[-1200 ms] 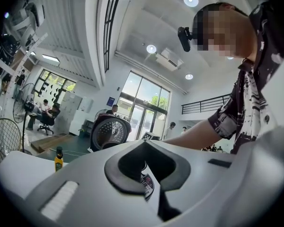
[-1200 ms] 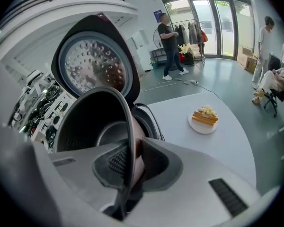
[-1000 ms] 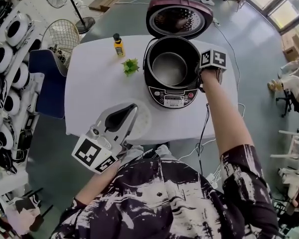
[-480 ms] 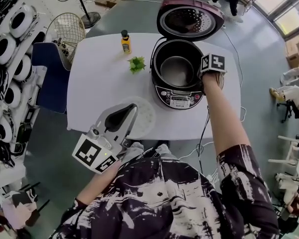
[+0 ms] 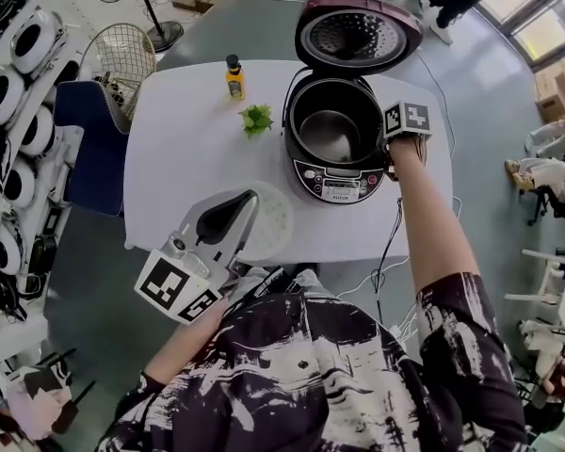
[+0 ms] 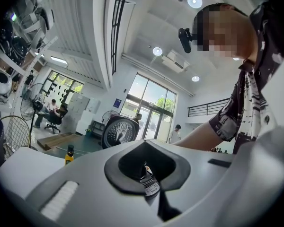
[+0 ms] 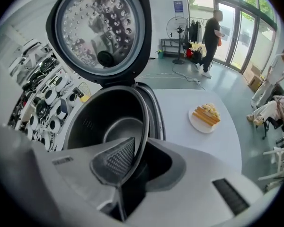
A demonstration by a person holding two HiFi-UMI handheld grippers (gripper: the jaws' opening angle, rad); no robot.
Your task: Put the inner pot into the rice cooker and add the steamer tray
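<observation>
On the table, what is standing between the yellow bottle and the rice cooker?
A small green plant stands between the yellow bottle and the rice cooker; the head view shows it.

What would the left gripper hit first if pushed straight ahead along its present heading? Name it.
Probably the front of the rice cooker: the left gripper points level across the table toward it, and nothing nearer shows in that line.

Right tongs (image 7: 141, 145), just opening, straddle the inner pot (image 7: 99, 122) rim; left tongs (image 6: 149, 183) closed.
</observation>
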